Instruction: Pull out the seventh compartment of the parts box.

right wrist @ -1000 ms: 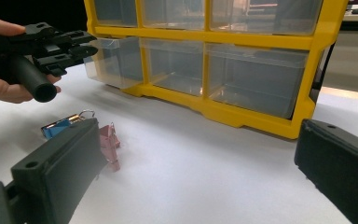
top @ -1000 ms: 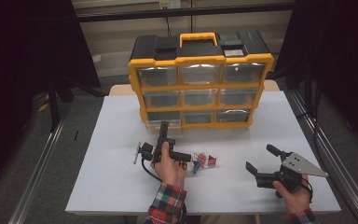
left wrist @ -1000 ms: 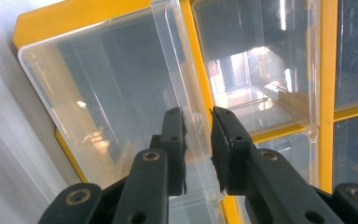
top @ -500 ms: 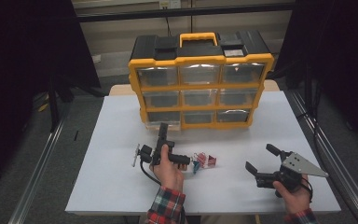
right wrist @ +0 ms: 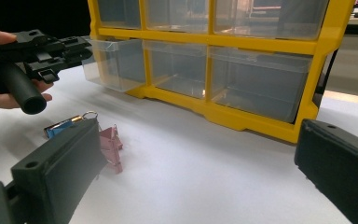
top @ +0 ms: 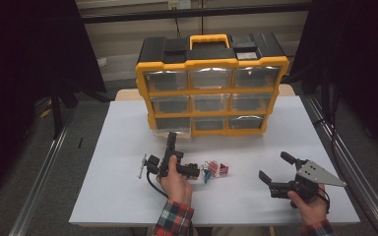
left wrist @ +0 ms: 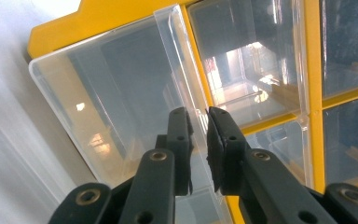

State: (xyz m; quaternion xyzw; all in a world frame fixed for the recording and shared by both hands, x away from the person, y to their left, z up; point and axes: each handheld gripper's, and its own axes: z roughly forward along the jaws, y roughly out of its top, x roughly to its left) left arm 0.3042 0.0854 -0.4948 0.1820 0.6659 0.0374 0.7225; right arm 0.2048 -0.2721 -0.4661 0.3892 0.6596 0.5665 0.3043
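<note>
Left gripper [top: 171, 139]: jaws nearly together, pinching the clear front lip of the drawer; they have just been closing, with that lip between the pads.
Drawer [left wrist: 121, 107]: bottom-left clear drawer of the organizer, directly ahead of the left gripper, pulled slightly proud of the frame.
Organizer [top: 211, 86]: yellow-and-black cabinet of three rows by three clear drawers, standing upright beyond the left gripper at the far part of the table [top: 128, 196].
Binder clips [top: 215, 169]: small pink and blue cluster lying on the table just to the right of the left gripper's handle, apart from the drawer.
Right gripper [top: 274, 168]: jaws spread wide, nothing between them, held low over the table well to the right of the left gripper, aimed toward the clips.
Step in hand: by judgement, securing the grip on the drawer front in order to open it.
Next move: likely a straight pull toward the person, keeping the drawer level so it slides without jamming.
</note>
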